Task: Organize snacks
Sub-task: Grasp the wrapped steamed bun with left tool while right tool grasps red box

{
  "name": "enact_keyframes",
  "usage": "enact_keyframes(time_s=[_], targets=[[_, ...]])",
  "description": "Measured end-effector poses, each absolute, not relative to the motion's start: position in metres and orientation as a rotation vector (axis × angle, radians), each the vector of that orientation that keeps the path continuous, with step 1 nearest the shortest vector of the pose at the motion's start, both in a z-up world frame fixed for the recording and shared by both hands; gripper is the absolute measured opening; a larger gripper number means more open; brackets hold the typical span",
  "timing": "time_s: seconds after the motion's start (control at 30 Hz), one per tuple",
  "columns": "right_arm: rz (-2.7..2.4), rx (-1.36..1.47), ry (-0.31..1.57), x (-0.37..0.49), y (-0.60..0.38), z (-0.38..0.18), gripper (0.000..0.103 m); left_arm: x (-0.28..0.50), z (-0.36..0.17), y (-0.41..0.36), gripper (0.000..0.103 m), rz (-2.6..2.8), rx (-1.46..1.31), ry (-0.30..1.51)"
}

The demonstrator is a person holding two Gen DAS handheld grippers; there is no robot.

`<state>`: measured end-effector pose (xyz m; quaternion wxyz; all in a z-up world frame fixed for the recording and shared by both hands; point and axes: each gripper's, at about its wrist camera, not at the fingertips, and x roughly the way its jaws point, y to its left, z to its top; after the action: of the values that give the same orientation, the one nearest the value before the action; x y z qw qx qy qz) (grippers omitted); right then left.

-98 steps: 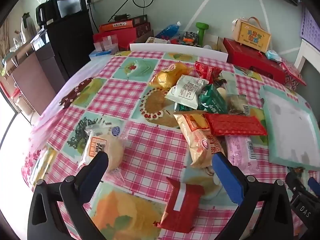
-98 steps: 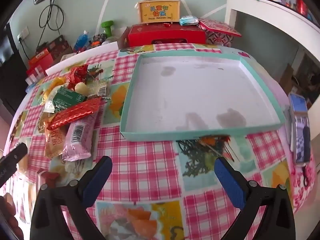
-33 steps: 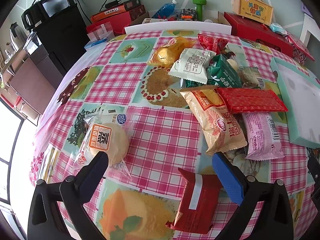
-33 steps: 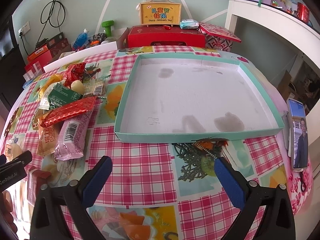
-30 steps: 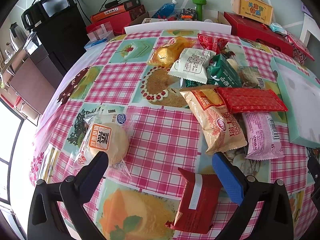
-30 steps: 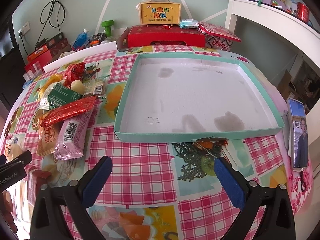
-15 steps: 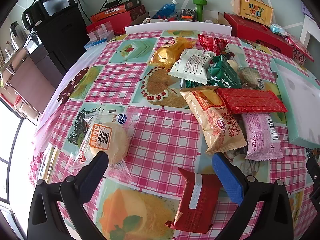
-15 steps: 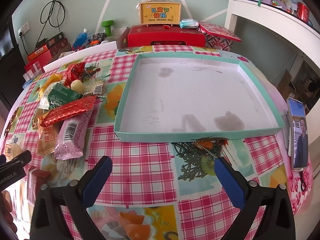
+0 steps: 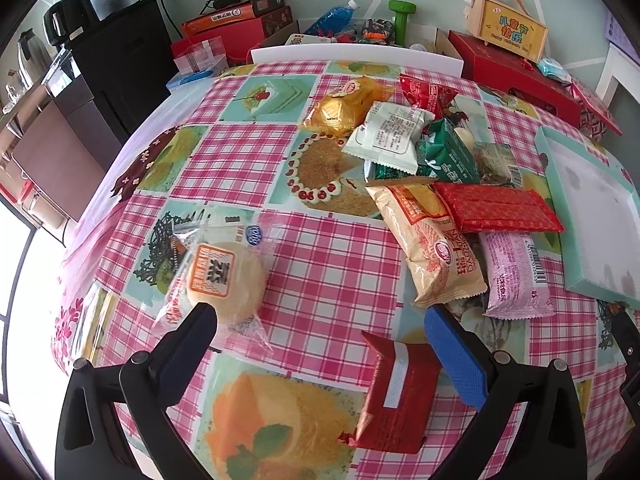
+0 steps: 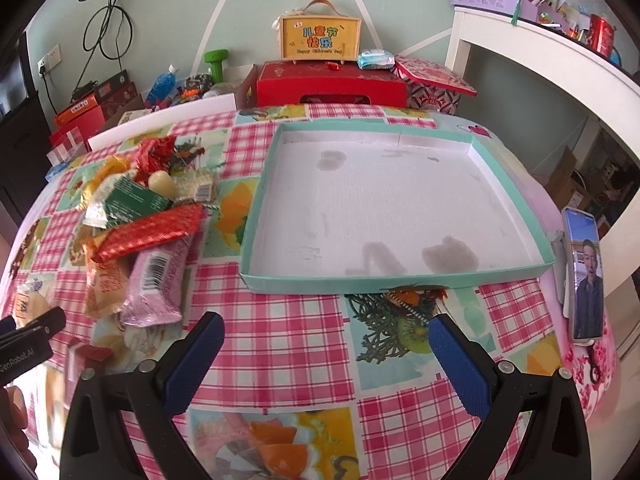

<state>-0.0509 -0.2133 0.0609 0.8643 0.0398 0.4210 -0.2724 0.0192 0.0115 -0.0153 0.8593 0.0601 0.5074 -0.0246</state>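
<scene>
Right wrist view showed the teal tray (image 10: 516, 204) bare, every snack packet (image 10: 154, 268) left of it, both grippers (left gripper (image 9: 320, 320), right gripper (image 10: 326, 330)) gaping, empty.

The yellow gift box (image 10: 320, 38) carries large Chinese characters "儿童节快乐" above a small line, "Happy Children's Day". The left gripper's body (image 10: 24, 350) reads "GenRobot.AI". The tan snack packet (image 9: 432, 244) shows Chinese characters and Latin lettering too small to read.
</scene>
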Motion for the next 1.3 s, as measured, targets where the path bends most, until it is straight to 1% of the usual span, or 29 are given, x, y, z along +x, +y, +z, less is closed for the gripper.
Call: enact_keyframes(time_s=[0.2,0.4,0.6,0.77,1.03,1.17,1.2,1.23,1.3], targets=[[-0.459,0.106,0.893,-0.035,-0.173,0.087,0.103,0.032,0.001,0.045,0.103,-0.068,0.067,1.113],[-0.355,0.168,0.954,-0.014,-0.138,0.090,0.103,0.045,0.013,0.075,0.103,-0.114,0.055,1.178],[-0.282,0.230,1.107,0.014,-0.097,0.065,0.103,0.061,0.010,0.100,0.103,-0.147,0.007,1.293],[-0.276,0.244,1.213,0.025,-0.082,0.044,0.103,0.068,-0.004,0.115,0.103,-0.133,-0.024,1.392],[-0.290,0.213,1.340,0.038,-0.064,0.012,0.103,0.080,-0.016,0.117,0.103,-0.147,-0.037,1.459],[-0.279,0.197,1.355,0.043,-0.057,-0.001,0.102,0.085,-0.025,0.108,0.103,-0.163,-0.031,1.474],[-0.279,0.192,1.362,0.043,-0.055,-0.004,0.099,0.087,-0.029,0.105,0.101,-0.160,-0.023,1.474],[-0.283,0.188,1.371,0.043,-0.053,-0.008,0.096,0.089,-0.032,0.102,0.096,-0.158,-0.017,1.473],[-0.284,0.186,1.377,0.045,-0.049,-0.015,0.092,0.093,-0.035,0.099,0.091,-0.164,-0.016,1.477]])
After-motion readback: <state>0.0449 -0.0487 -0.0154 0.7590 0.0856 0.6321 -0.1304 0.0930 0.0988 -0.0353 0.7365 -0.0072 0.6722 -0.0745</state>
